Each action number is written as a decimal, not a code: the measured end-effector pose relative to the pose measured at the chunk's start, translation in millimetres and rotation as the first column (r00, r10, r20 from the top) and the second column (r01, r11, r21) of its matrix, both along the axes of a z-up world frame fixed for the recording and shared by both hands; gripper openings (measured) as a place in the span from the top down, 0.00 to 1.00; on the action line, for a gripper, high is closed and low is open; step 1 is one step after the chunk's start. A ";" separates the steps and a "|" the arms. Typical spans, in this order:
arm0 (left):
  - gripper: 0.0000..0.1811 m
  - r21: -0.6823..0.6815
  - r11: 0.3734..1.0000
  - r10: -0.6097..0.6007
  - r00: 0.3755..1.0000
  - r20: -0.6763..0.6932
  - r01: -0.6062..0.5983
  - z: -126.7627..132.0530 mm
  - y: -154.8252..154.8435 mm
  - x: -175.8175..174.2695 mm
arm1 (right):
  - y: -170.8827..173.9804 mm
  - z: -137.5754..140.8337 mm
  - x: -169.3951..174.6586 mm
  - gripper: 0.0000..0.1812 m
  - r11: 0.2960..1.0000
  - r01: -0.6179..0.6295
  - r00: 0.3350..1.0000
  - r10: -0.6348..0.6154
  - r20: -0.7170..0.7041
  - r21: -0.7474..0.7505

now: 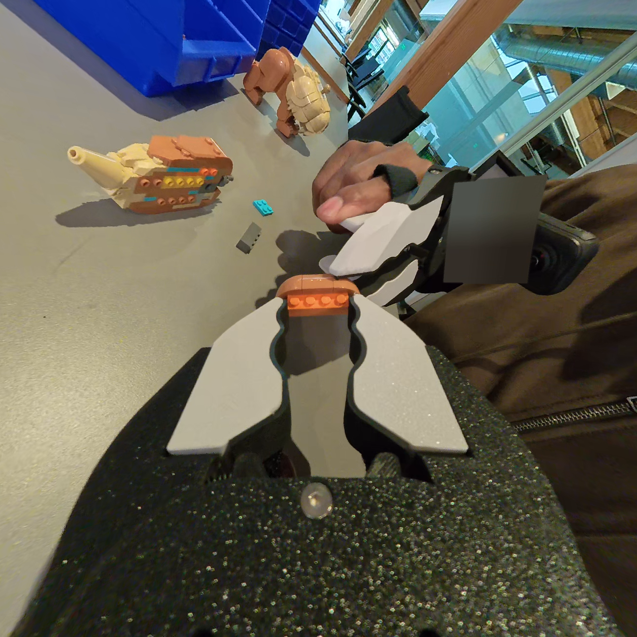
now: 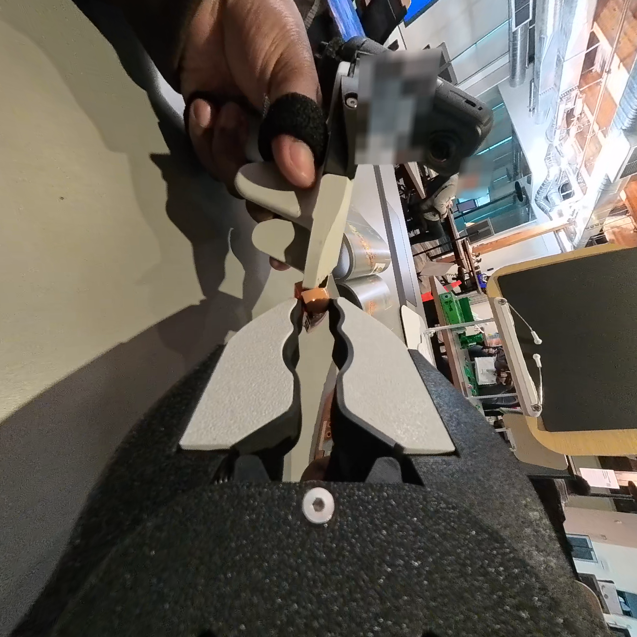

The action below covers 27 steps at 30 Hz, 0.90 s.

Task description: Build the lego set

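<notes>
- The small brick piece (image 1: 317, 296), brown and rounded on top with an orange studded plate under it, sits clamped between the tips of your left gripper (image 1: 317, 305), held above the grey table (image 1: 103, 310).
- Your left jaws stand only as far apart as the piece is wide, and they grip it at both ends.
- Your right gripper (image 1: 332, 272) comes in from the right in the left wrist view, its upper finger resting on the brown top of the piece; from here you cannot tell how wide its jaws stand.
- The right wrist view shows your right gripper (image 2: 313, 305) with a narrow gap at the tips and the brown piece (image 2: 315, 298) sitting in that gap; whether both tips press on it cannot be told.
- That view also shows your left gripper (image 2: 319, 275) edge-on from above, and the hand (image 2: 248, 86) holding it.
- Only the left wrist view shows the rest of the table: a tan and brown half-built model (image 1: 162, 172) with a cone at one end, a second brown and cream model (image 1: 293, 93) near the blue bins (image 1: 155, 44), and two loose bricks, one teal (image 1: 263, 208) and one grey (image 1: 249, 238), lying near each other.
- Your hand (image 1: 362, 175) on the right gripper and a brown jacket (image 1: 517, 362) fill the right side of that view.
</notes>
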<state>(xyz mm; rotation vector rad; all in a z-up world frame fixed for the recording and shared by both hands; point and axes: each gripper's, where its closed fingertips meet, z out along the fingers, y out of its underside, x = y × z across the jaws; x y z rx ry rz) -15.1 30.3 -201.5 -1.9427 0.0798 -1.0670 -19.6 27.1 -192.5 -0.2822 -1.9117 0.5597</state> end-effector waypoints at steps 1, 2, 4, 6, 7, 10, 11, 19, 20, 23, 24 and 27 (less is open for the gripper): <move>0.82 -0.002 1.000 -0.001 1.000 -0.002 0.001 -0.4 -0.1 0.0 | 0.1 -0.5 0.1 0.92 1.000 0.000 1.000 0.000 0.001 0.002; 0.82 -0.003 1.000 0.001 1.000 -0.009 -0.001 -1.2 0.0 -0.1 | 0.4 -1.3 -0.1 0.92 1.000 0.001 1.000 -0.001 0.003 0.005; 0.82 0.000 1.000 0.007 1.000 -0.016 -0.007 -1.2 0.6 -0.9 | 1.0 -0.4 -1.3 0.92 1.000 0.007 1.000 -0.007 -0.007 -0.008; 0.82 0.015 1.000 0.025 0.999 -0.029 -0.025 0.9 2.2 -3.5 | 2.6 -0.1 -3.7 0.91 0.999 0.031 0.999 -0.032 -0.016 -0.037; 0.82 0.015 0.999 0.038 0.997 -0.065 -0.037 -1.4 3.2 -5.5 | 3.5 -2.6 -4.8 0.91 0.998 0.043 0.999 -0.043 -0.005 -0.038; 0.82 0.059 0.997 0.066 0.982 -0.177 -0.057 -2.0 5.0 -9.0 | 9.2 -12.9 -4.7 0.79 0.996 0.074 0.996 -0.071 0.058 -0.045; 0.82 0.071 0.996 0.075 0.976 -0.203 -0.062 -1.3 5.6 -9.7 | 11.2 -14.1 -3.3 0.77 0.995 0.076 0.995 -0.071 0.072 -0.062; 0.82 0.038 0.996 0.089 0.817 -0.569 -0.082 -37.6 9.0 -23.0 | 50.2 -16.5 8.6 0.77 0.896 0.236 0.948 -0.128 0.290 -0.376; 0.82 0.035 0.996 0.087 0.801 -0.592 -0.082 -40.6 9.5 -23.8 | 57.0 -16.0 9.6 0.78 0.876 0.261 0.941 -0.138 0.308 -0.405; 0.82 0.027 0.995 0.093 0.756 -0.648 -0.099 -47.9 11.2 -29.4 | 77.4 -13.2 12.7 0.79 0.830 0.315 0.927 -0.164 0.339 -0.460; 0.82 0.022 0.994 0.094 0.751 -0.654 -0.105 -49.0 11.6 -30.7 | 84.2 -12.0 13.7 0.80 0.819 0.327 0.924 -0.174 0.340 -0.472; 0.82 0.025 0.993 0.106 0.743 -0.661 -0.119 -49.5 13.0 -33.4 | 105.1 -7.2 15.4 0.83 0.785 0.356 0.922 -0.208 0.325 -0.507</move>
